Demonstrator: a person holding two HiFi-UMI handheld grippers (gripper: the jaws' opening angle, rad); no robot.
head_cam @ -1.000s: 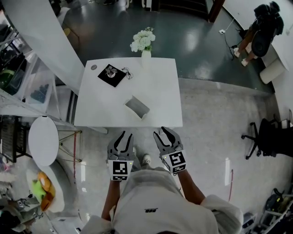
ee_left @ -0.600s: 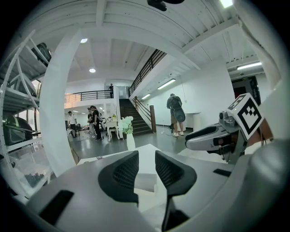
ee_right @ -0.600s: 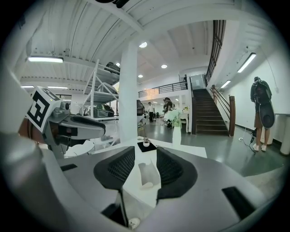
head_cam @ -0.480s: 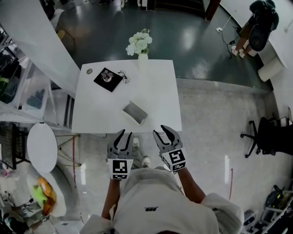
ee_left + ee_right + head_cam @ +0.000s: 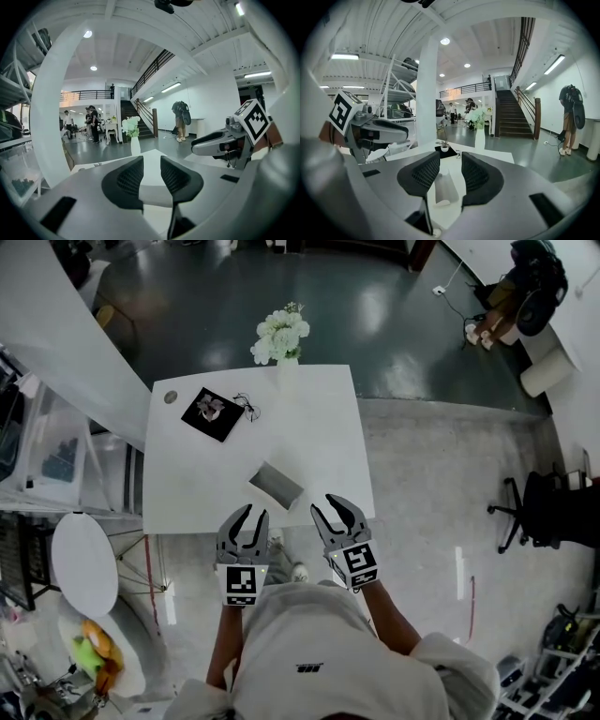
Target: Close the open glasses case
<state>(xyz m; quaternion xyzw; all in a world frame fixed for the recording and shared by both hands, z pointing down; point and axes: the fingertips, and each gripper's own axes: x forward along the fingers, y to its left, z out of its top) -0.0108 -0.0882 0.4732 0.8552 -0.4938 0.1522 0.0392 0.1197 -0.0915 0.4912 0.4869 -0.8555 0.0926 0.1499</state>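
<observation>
Both empty by the table [image 5: 319,427] — left gripper [image 5: 248,514] parted, right gripper [image 5: 330,505] parted but just narrowing; glasses case [image 5: 277,486] seems light, rigid: press down on top.

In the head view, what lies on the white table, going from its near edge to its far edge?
glasses case → black mat → flowers

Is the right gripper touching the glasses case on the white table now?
Apart. The head view shows bare table between the right gripper and the glasses case. Its jaws have just been closing, with nothing between them.
</observation>
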